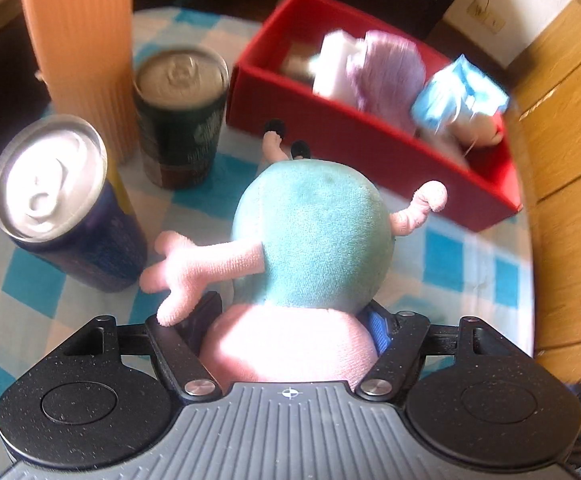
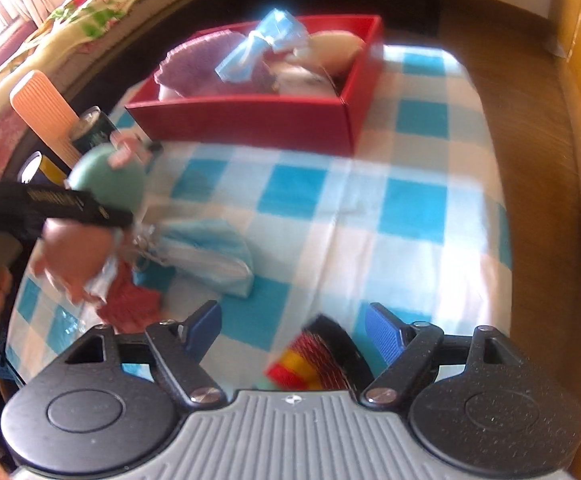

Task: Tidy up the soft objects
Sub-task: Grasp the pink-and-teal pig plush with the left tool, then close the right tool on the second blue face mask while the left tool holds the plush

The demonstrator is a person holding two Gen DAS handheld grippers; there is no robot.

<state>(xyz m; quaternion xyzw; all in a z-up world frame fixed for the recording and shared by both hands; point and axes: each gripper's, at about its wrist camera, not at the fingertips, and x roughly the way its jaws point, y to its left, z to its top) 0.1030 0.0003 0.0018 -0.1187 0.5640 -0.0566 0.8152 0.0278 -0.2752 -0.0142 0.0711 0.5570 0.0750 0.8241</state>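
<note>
1. The left gripper [image 1: 290, 320] has its jaws clamped on the pink head of a plush pig toy in a teal dress [image 1: 310, 240]; the body and legs hang out ahead of the jaws, over the blue-and-white checked cloth on the counter [image 1: 470, 252].
2. The red cardboard box [image 1: 370, 160] lies ahead of those jaws and to their right, already holding a lilac knitted piece [image 1: 386, 68] and a blue face mask [image 1: 458, 92].
3. The step in hand looks like carrying the toy into that box. To do it well, lift until the dangling legs pass over the near wall, swing right, and let go only above a free patch of the box.
4. Two drink cans [image 1: 50, 200] stand just left of the toy's arm, in front of a ribbed orange object [image 1: 82, 40]; swinging away from them avoids a knock.
5. The right gripper [image 2: 290, 332] has its jaws apart and holds nothing; a blurred red-and-yellow item [image 2: 302, 364] lies between and below them, and contact cannot be told.
6. Only the right wrist view shows what remains on the cloth: a pale blue bundle [image 2: 210, 256] and a red knitted scrap [image 2: 130, 304], ahead and left of the right jaws.
7. Only the left wrist view shows the grip on the head.
</note>
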